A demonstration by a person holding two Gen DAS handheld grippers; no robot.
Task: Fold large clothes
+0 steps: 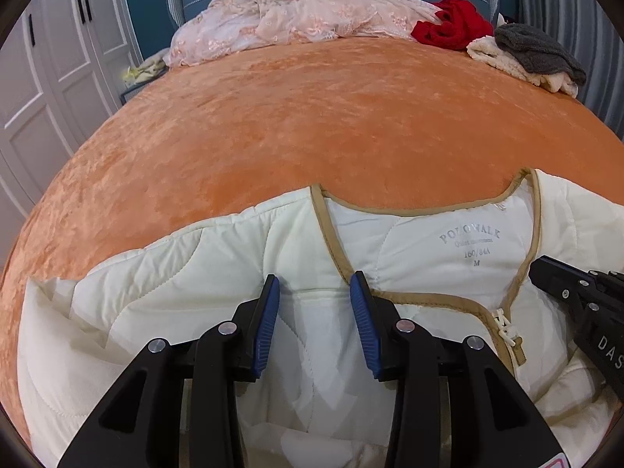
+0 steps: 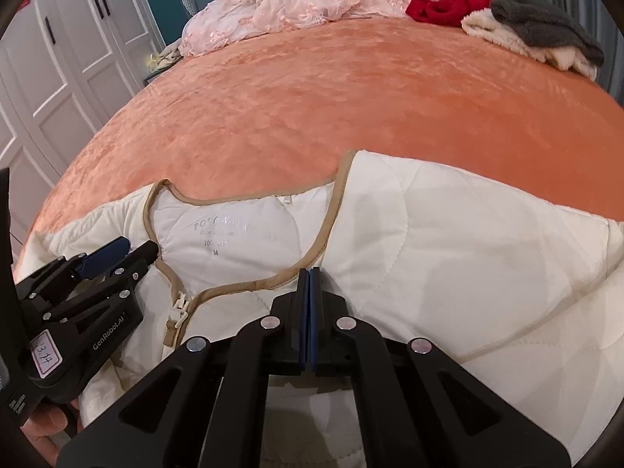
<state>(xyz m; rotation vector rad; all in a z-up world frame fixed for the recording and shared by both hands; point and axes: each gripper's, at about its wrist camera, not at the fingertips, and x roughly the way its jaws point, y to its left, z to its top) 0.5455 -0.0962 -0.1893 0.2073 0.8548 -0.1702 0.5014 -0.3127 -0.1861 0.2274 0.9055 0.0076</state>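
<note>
A cream quilted jacket [image 1: 195, 296] with tan trim lies front-up on the orange bed cover [image 1: 312, 117], collar toward the headboard, zipper partly open. My left gripper [image 1: 315, 292] is open over the jacket's left chest, its blue pads apart. My right gripper [image 2: 309, 279] has its blue pads pressed together at the tan front edge of the jacket [image 2: 448, 257]; whether cloth is pinched between them is hidden. The right gripper shows in the left wrist view [image 1: 577, 296], and the left gripper shows in the right wrist view [image 2: 117, 257].
A pink lace garment [image 1: 296, 19] lies by the blue headboard. A red garment [image 1: 452, 23] and a grey and cream pile [image 1: 538, 54] lie at the far right corner. White wardrobe doors [image 1: 46, 89] stand left of the bed.
</note>
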